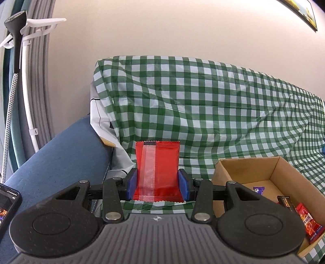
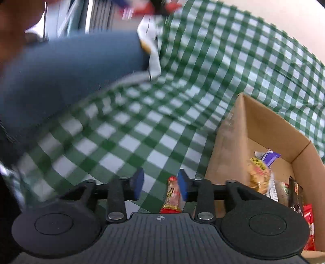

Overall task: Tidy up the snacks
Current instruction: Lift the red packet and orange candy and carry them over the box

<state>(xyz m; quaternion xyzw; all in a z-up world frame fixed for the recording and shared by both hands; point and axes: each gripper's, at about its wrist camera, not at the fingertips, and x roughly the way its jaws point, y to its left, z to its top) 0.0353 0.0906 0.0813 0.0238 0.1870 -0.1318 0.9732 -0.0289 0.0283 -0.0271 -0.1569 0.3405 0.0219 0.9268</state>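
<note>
My left gripper [image 1: 158, 183] is shut on a flat red snack packet [image 1: 160, 162] that stands upright between its blue pads, above the green checked cloth [image 1: 213, 101]. A cardboard box [image 1: 276, 168] lies just to its right with a purple wrapper [image 1: 259, 189] and a red packet [image 1: 308, 221] inside. In the blurred right wrist view my right gripper [image 2: 160, 185] is open over the cloth, just left of the box [image 2: 223, 154]. A small red and yellow snack packet [image 2: 172, 197] lies between its jaws against the right pad [image 2: 183, 186]; the left pad stands clear of it. The box holds a purple wrapper [image 2: 271, 157] and a yellow packet [image 2: 258, 174].
A blue sofa arm [image 1: 61, 154] rises at the left, with a phone [image 1: 8, 203] on it. A garment steamer stand [image 1: 16, 40] is by the wall behind. The checked cloth [image 2: 142, 126] drapes over the seat and backrest. A framed picture [image 1: 302, 12] hangs at top right.
</note>
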